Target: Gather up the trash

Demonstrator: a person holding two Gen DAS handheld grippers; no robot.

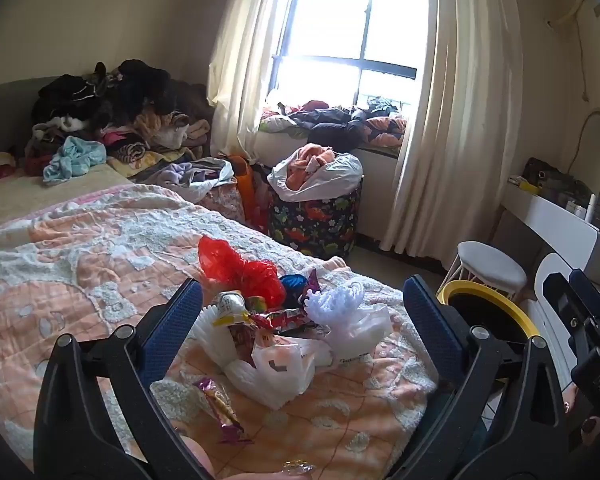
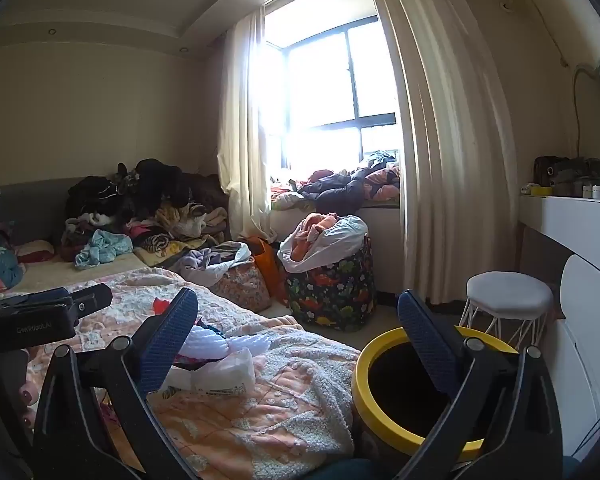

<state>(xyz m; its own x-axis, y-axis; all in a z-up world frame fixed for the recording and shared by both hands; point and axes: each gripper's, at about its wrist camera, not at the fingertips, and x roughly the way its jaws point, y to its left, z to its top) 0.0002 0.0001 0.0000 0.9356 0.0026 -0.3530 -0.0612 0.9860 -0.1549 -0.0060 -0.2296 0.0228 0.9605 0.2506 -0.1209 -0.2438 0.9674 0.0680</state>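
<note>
A heap of trash lies on the pink quilt (image 1: 60, 264): a red plastic bag (image 1: 236, 266), white foam netting (image 1: 332, 298), white plastic bags (image 1: 284, 364), and snack wrappers (image 1: 220, 404). My left gripper (image 1: 302, 312) hovers just short of the heap, jaws wide open with nothing between the pads. A yellow-rimmed trash bin (image 2: 380, 396) stands on the floor beside the bed. My right gripper (image 2: 300, 328) hangs open over the bed's edge, its right finger above the bin's mouth. The same white bags (image 2: 220, 372) lie near its left finger.
Clothes are piled at the bed's far end (image 1: 112, 112) and on the window sill (image 1: 340, 120). A dinosaur-print hamper (image 1: 316, 216) stands below the window. A white stool (image 2: 508, 300) and a white dresser (image 2: 580, 216) flank the bin on the right.
</note>
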